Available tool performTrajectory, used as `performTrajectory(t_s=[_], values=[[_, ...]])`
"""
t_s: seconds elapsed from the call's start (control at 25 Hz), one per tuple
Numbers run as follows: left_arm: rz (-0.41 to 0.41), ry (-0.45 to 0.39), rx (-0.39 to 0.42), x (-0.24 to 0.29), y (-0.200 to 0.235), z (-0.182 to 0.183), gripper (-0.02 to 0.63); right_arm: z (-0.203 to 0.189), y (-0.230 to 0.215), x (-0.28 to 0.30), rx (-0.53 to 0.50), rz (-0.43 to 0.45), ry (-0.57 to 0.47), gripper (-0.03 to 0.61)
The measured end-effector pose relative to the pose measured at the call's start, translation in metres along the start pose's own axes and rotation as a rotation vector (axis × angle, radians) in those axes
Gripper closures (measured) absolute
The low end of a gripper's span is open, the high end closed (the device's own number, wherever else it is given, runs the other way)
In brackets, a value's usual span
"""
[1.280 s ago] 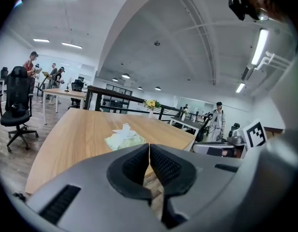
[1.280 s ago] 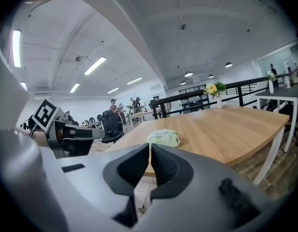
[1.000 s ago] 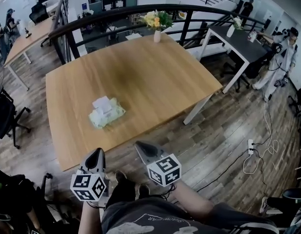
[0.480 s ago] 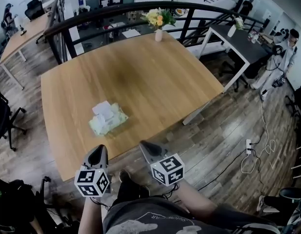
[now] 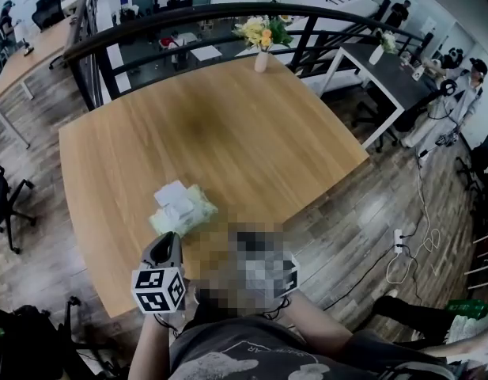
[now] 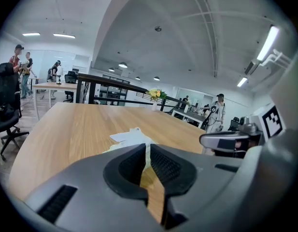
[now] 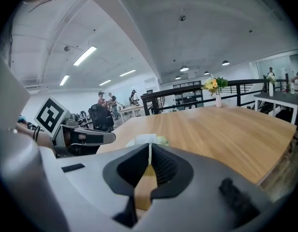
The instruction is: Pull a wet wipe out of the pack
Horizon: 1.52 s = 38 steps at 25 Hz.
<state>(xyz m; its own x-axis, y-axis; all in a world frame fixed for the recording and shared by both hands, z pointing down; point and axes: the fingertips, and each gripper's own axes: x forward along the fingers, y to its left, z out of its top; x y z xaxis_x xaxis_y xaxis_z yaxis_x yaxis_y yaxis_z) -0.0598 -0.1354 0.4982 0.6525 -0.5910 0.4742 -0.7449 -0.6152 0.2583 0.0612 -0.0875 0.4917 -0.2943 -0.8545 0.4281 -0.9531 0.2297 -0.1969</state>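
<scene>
Wooden table (image 5: 251, 125) is carrying the pack (image 5: 184, 210) at 7 o'clock from its centre, with a white sheet lying on top. Left claw (image 5: 166, 245), jaws together and gripping nothing, is hovering just beside the pack at its 6 o'clock. Right claw (image 7: 149, 148), likewise closed and empty, is pointing at the pack.

The table (image 5: 259, 125) is pale wood, smooth and dull. On the table, we see the wipe pack (image 5: 188, 212) is soft, crinkly plastic. The left gripper (image 6: 148, 148) and right gripper (image 7: 149, 148) are dull grey plastic with black ribbed pads (image 6: 164, 166). Under the table, the floor (image 5: 362, 212) is dark wood.
</scene>
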Motion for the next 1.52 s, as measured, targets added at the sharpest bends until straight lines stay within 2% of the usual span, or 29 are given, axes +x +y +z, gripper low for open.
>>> performTrajectory(t_s=[0.12,0.2,0.24,0.6,0.68,0.92,1.04,1.16,1.52], values=[[-0.021,0.036,0.011,0.014,0.002,0.000,0.591,0.008,-0.003,0.014,-0.005,-0.012,0.002,0.551],[-0.048,0.068,0.019,0.024,0.000,-0.001,0.489,0.013,-0.006,0.022,-0.007,-0.025,0.004,0.551],[-0.060,0.079,0.019,0.028,-0.001,-0.002,0.466,0.015,-0.006,0.025,-0.006,-0.032,0.003,0.551],[-0.061,0.066,0.008,0.056,0.011,0.012,0.423,0.021,-0.016,0.032,-0.004,-0.107,0.016,0.551],[-0.060,0.056,-0.004,0.061,0.011,0.016,0.423,0.024,-0.021,0.029,0.000,-0.127,0.011,0.551],[0.017,0.068,-0.034,0.069,0.024,0.014,0.426,0.024,-0.026,0.028,-0.004,-0.145,0.012,0.551],[0.056,0.055,-0.017,0.063,0.030,0.016,0.503,0.028,-0.025,0.031,-0.017,-0.127,0.006,0.551],[0.102,0.040,-0.030,0.059,0.038,0.016,0.572,0.033,-0.029,0.040,-0.037,-0.094,0.006,0.551],[0.170,0.048,-0.118,0.056,0.043,0.011,0.597,0.047,-0.042,0.074,-0.116,0.081,0.042,0.551]])
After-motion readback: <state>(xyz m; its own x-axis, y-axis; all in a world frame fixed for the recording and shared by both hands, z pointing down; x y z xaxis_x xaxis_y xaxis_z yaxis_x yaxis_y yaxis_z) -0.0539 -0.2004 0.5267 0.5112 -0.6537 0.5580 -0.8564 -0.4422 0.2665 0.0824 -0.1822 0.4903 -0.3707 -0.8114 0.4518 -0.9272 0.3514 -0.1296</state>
